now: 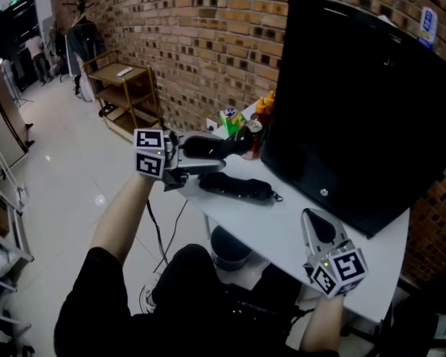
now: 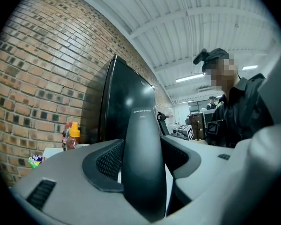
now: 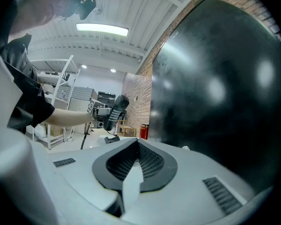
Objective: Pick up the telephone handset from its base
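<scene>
holding 1 handset (image 1: 212, 147); 1 base (image 1: 236, 187)

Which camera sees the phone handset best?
The head view: the whole handset shows, held in the left gripper above its base. The left gripper view shows only its dark back between the fingers. The right gripper view shows it small and far.

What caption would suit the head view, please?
Left gripper holds the handset above its base; right gripper is shut.

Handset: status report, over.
Left gripper shut on handset. Handset off its base, held above it. Right gripper shut, empty. Nothing in the way.
</scene>
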A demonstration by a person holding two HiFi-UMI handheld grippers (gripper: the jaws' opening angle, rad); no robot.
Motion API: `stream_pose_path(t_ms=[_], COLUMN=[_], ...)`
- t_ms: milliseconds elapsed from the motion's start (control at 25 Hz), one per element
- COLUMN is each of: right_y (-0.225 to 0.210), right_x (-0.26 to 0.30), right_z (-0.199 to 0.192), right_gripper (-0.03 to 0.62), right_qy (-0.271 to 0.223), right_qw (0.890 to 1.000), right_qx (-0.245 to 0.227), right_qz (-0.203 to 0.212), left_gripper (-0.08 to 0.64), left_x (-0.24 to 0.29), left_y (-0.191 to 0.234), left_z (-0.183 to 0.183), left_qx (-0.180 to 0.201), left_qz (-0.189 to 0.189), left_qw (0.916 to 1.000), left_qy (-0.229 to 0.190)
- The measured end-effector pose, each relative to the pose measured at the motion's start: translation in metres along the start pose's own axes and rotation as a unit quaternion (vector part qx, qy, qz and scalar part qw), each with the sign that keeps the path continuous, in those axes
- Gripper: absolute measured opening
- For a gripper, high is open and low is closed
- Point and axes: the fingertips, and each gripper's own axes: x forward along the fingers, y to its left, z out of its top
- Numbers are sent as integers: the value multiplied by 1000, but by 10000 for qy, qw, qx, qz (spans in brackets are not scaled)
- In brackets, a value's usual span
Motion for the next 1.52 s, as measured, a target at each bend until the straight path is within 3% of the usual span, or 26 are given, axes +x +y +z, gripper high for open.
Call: stream_pose_path(t_ms=[240,600,880,1520], right_y=[-4,-4,-8,-3], right_x=[-8,-11,-16,-9], right_z=[12,16,13,20], right_gripper=[11,11,9,8], right_qy=[-498,-555,-506,-580], right_qw=[9987,9984,9982,9983], right_qx=[139,118,276,104], right_qz=[-27,-81,-177,-46], left_gripper=[256,256,256,256], left_x=[3,14,16,10], left_y=[-1,-4,-7,-1], left_z=[-3,-21,-29,-21], left_qx=[30,245,151,188], left_qz=[-6,8,-11,28], left_qw=[9999,9970,9971,9972], left_qy=[106,731,748,718])
